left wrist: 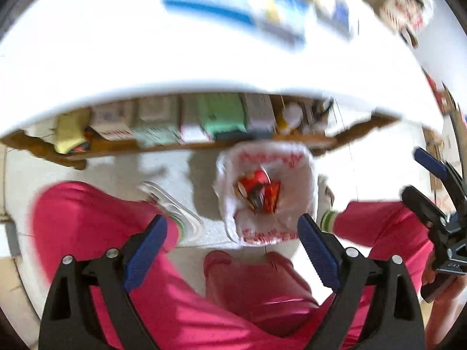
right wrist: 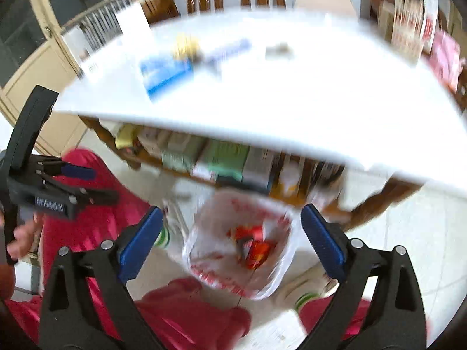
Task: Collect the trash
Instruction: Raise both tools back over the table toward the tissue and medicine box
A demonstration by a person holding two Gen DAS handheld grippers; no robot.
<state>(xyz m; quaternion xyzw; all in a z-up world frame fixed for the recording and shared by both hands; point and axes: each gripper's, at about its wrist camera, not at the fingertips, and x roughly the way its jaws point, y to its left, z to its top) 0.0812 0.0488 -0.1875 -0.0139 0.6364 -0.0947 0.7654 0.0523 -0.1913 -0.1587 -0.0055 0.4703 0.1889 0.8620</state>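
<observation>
The task is looking partly done: red, crinkled wrappers (left wrist: 258, 192) are already lying at the bottom of the trash bag (left wrist: 294, 180), which is standing on the pale tiled floor under the near edge of the white table (left wrist: 116, 67), between the legs of a person in bright pink trousers (left wrist: 87, 233). The bag is a thin, half-clear plastic one with red print along its rim, and its mouth is standing wide and almost square. Several things are still lying on the table top: a blue and white flat packet (right wrist: 166, 73), something yellow (right wrist: 186, 46) beside it, and a small pale scrap (right wrist: 278, 50) further along; all of them are blurred, so I cannot tell which of them are trash, but I judge that some collecting is still remaining. The left gripper (left wrist: 232, 250) is standing wide apart above the bag, with nothing between its ribbed blue pads, and the right gripper (right wrist: 232, 242) is also spread wide and carrying nothing. The table surface is looking smooth and matt, and below it a brown wooden shelf (left wrist: 122, 145) is holding boxes of card.
</observation>
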